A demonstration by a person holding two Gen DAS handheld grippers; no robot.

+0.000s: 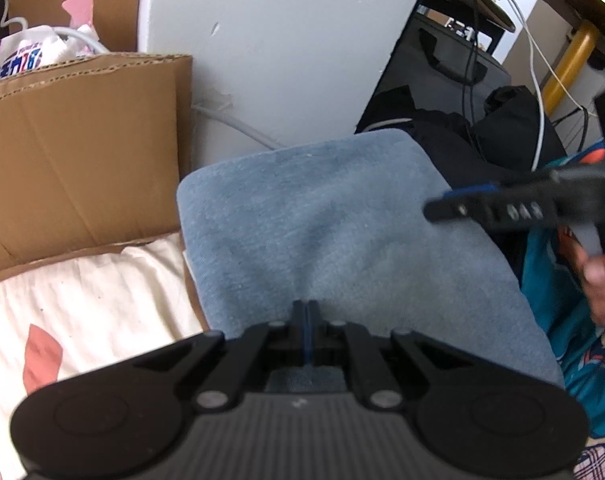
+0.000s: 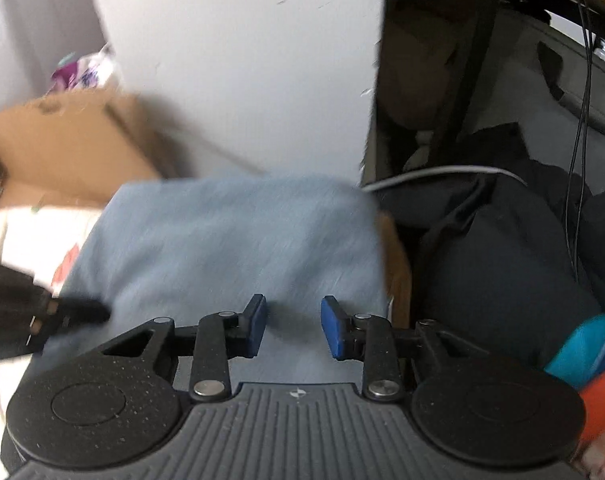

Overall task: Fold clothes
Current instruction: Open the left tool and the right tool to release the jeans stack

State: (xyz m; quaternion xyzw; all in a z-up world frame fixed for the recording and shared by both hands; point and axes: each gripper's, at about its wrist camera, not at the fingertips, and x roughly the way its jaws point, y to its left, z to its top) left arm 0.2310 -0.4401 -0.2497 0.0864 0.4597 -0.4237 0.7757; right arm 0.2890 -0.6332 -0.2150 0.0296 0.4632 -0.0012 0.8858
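Lying folded into a thick pad, the blue garment (image 1: pixel 342 240) is seen just beside an open cardboard box (image 1: pixel 82 152) and against a white panel (image 1: pixel 282 48). The left gripper (image 1: pixel 307 312) is held low over the garment's near edge, its fingers pressed together with no cloth visibly between them. The right gripper (image 2: pixel 294 328) is poised over the same garment, its blue-padded fingers (image 2: pixel 258 326) standing apart, nothing clamped.

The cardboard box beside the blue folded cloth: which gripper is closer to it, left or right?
Left. The left gripper sits shut at the blue cloth's near edge, on the side facing the cardboard box. The right gripper, jaws apart, is over the cloth's opposite side, farther from the box.
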